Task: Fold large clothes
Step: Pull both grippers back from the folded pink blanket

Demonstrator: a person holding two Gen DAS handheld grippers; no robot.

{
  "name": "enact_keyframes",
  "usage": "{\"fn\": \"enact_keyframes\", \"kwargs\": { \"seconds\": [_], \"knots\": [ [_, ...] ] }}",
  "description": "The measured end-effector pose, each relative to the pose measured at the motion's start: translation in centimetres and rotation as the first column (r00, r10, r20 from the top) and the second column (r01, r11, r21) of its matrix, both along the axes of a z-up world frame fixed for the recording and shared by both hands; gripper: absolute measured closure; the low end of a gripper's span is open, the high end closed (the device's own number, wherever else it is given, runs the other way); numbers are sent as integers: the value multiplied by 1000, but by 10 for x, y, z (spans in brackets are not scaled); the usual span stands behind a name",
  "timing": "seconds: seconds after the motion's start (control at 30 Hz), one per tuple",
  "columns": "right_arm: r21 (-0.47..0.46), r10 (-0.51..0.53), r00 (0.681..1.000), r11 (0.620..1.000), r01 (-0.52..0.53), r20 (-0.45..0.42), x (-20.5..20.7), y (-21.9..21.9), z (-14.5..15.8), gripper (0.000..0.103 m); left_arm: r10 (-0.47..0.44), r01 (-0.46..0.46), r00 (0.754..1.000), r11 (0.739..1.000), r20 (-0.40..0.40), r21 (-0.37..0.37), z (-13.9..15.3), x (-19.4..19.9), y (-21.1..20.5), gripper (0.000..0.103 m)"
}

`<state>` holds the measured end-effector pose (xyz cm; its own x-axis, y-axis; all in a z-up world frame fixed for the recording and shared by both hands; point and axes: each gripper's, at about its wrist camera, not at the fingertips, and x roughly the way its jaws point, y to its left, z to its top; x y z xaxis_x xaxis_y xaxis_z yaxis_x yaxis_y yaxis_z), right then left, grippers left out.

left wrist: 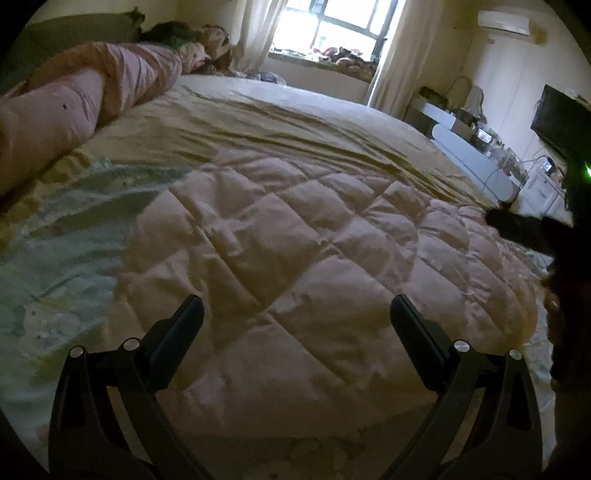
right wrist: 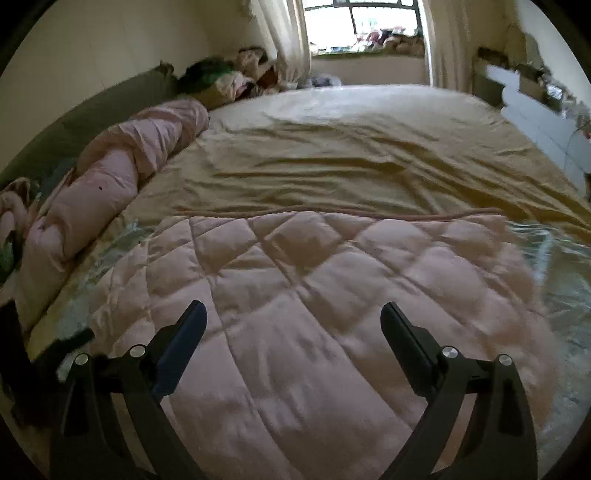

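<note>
Sunlit bed [right wrist: 351,155] is carrying a pink quilt [right wrist: 295,295], while left gripper [left wrist: 295,317] and right gripper [right wrist: 293,317] are hovering above it, fingers wide, holding nothing.

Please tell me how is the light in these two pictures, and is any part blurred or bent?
Left wrist view: the window is blown out, the pink quilted blanket is dim, and the fisheye bends the bed's edges. Right wrist view: same backlight from the window, with motion blur smearing the shelf at right and the blanket's right edge.
</note>
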<state>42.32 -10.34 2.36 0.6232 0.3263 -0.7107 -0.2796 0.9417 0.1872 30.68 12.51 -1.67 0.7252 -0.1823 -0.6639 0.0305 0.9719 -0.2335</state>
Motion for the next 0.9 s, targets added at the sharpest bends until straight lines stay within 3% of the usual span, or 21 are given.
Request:
{"fn": "enact_keyframes", "kwargs": {
  "seconds": [0.4,0.9],
  "knots": [
    [-9,-69,993,998,70,93,-81,-70,16,7,38,-41,997,998,67,42,30,-40,1,8],
    [29,-125,984,992,123,125,-133,-119,19,6,73,-81,993,993,96,87,44,-95,-12,8]
  ]
}}
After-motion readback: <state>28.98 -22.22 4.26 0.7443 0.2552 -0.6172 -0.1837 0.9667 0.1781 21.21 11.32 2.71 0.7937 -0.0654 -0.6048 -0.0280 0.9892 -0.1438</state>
